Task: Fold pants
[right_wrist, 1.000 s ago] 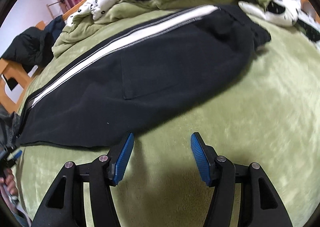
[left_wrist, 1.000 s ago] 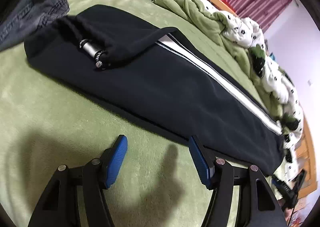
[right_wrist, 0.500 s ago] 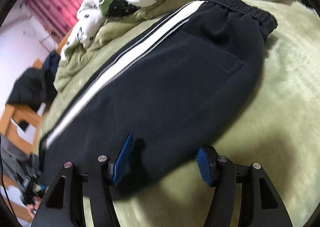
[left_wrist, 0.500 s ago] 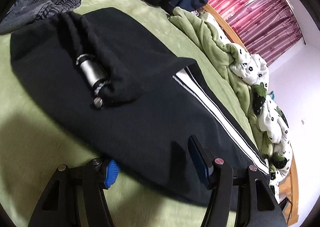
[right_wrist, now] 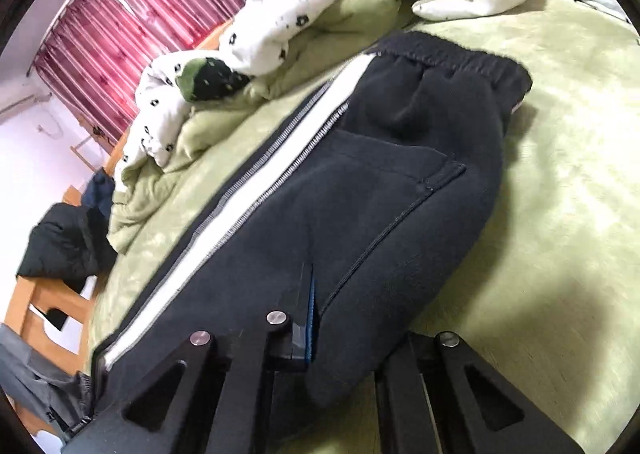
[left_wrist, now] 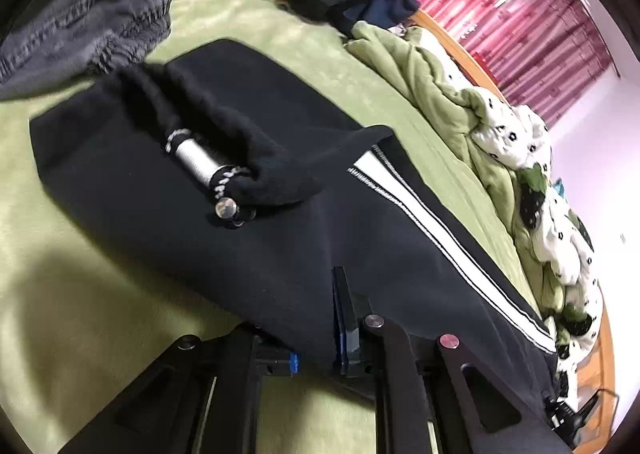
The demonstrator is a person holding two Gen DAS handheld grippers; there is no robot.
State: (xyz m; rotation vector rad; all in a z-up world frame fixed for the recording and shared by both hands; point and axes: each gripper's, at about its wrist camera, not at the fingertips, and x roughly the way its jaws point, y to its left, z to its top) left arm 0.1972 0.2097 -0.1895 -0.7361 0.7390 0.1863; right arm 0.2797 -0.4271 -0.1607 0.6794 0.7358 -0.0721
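**Gripping the pants edge from both ends**

Lying lengthwise on the green bed cover, the black pants run between the two grippers. From the left wrist view, the left gripper has its right finger pressed on top of the near edge of the cloth while the other sits underneath, mostly hidden — the fingers are clenched on the pants. Ahead of them and to the left, a silver cylinder lies partly wrapped in a fold of black fabric, something only this view shows. The white side stripe runs off to the right.

The right wrist view alone shows the elastic waistband far ahead of the fingers and a back pocket just beyond them. The right gripper likewise pinches the near edge, left finger on top, the other under the cloth.

Beyond the pants lies a rumpled spotted quilt; grey clothing sits at far left — red curtains and a wooden bed frame close the room.
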